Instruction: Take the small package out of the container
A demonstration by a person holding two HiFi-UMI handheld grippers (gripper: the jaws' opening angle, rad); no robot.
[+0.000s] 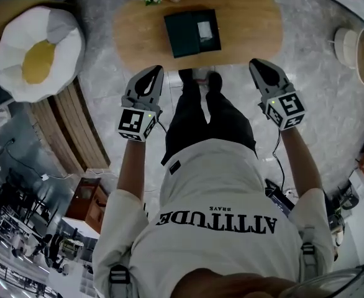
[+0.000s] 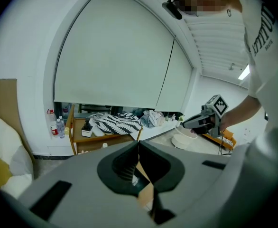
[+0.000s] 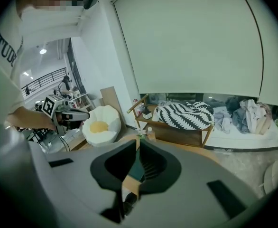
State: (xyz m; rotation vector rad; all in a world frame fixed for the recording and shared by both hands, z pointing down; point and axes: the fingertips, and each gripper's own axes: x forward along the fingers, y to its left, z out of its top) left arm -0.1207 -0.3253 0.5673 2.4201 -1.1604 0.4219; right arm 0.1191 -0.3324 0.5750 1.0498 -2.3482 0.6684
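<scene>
Inspector: Left gripper point(image 1: 154, 73) and right gripper point(image 1: 257, 65): jaws together on both, nothing held; container point(image 1: 179, 37) sits on the table point(image 1: 132, 30) ahead of and between them, with the small package point(image 1: 205, 30) inside it.
Assessor: Risk?
Inspector: Jaws left closed would likely knock the package or shove the container; they need opening first; only legible writing: "ATTITUDE" on the shirt point(image 1: 219, 185).

We wear a white short-sleeved T-shirt point(image 1: 219, 191) printed with dark "ATTITUDE" lettering, black trousers point(image 1: 207, 120) and dark shoes point(image 1: 214, 79). Our left gripper point(image 1: 152, 73) and right gripper point(image 1: 259, 67) are grey, each with a black-and-white marker cube point(image 1: 136, 121) and a thin black cable point(image 1: 277, 157).
</scene>
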